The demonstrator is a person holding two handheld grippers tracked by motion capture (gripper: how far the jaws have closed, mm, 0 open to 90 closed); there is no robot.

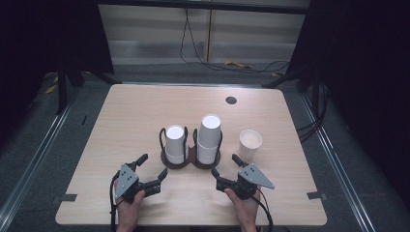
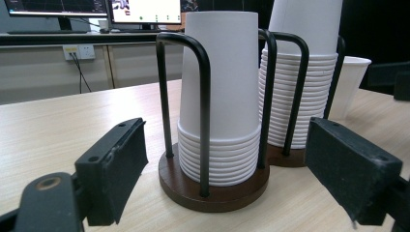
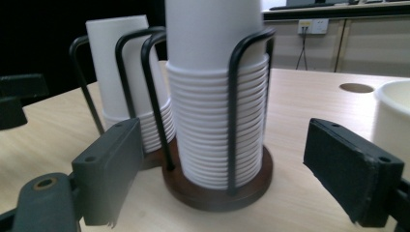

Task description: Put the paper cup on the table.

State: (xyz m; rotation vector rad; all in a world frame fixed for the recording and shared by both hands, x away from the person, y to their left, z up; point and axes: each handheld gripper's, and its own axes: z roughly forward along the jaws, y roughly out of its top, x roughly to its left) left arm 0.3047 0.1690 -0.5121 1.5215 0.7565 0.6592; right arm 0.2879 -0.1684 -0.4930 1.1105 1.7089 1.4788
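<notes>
A dark wooden double cup holder (image 1: pixel 190 162) with black wire hoops stands mid-table. Its left bay holds a shorter stack of white paper cups (image 1: pixel 175 143) (image 2: pixel 220 101) (image 3: pixel 126 72). Its right bay holds a taller stack (image 1: pixel 209 137) (image 3: pixel 216 96) (image 2: pixel 300 72). A single white cup (image 1: pixel 250 143) (image 3: pixel 392 121) (image 2: pixel 350 84) stands upright to the right of the holder. My left gripper (image 1: pixel 152 169) (image 2: pixel 227 169) is open, just in front of the left stack. My right gripper (image 1: pixel 226 169) (image 3: pixel 227 174) is open, in front of the taller stack. Both hold nothing.
The wooden table (image 1: pixel 135 111) has a round cable hole (image 1: pixel 231 100) (image 3: pixel 357 87) at the back right. Dark floor and rails surround the table. Cables (image 1: pixel 227 63) lie on the floor beyond. Monitors (image 2: pixel 96 9) stand on a desk in the background.
</notes>
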